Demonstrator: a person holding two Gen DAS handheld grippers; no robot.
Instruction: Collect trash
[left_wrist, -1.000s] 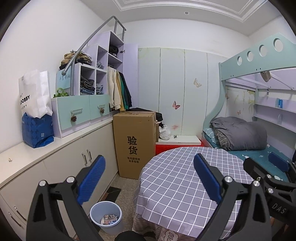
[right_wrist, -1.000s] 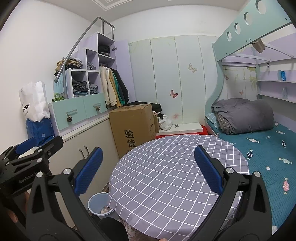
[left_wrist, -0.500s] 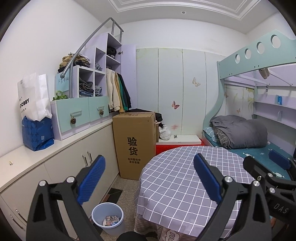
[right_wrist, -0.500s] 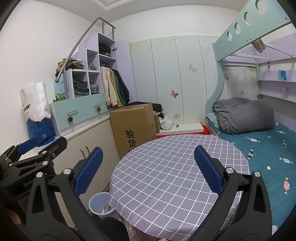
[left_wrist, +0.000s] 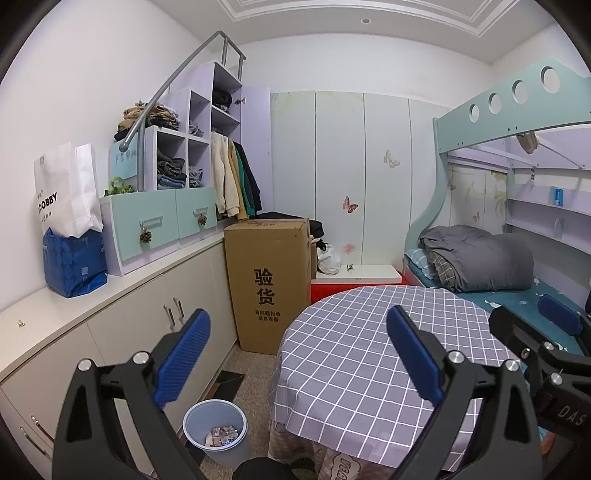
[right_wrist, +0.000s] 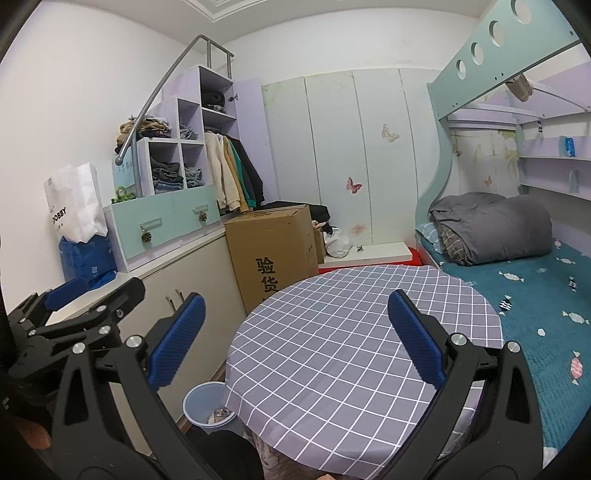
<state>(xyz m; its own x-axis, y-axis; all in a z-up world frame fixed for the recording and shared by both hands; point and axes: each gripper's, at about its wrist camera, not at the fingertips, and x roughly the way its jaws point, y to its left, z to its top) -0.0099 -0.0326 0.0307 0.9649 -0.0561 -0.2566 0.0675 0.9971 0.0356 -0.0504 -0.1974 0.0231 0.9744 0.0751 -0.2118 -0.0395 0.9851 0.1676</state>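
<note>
A light blue trash bin (left_wrist: 216, 432) stands on the floor left of the round table, with crumpled wrappers (left_wrist: 221, 435) inside; it also shows in the right wrist view (right_wrist: 205, 404), partly hidden by the tablecloth. My left gripper (left_wrist: 297, 354) is open and empty, held above the gap between the bin and the table. My right gripper (right_wrist: 293, 338) is open and empty above the checked tablecloth (right_wrist: 351, 354). Each gripper shows at the edge of the other's view. I see no loose trash on the tabletop.
A tall cardboard box (left_wrist: 269, 284) stands behind the table beside the low white cabinets (left_wrist: 147, 314). A white paper bag (left_wrist: 66, 192) and a blue bag (left_wrist: 74, 262) sit on the counter. The bunk bed (right_wrist: 517, 258) with a grey duvet is to the right.
The left wrist view has pulled back and tilted down a little, so more of the bin and floor shows. The right view is nearly unchanged. Both grippers stay open.
</note>
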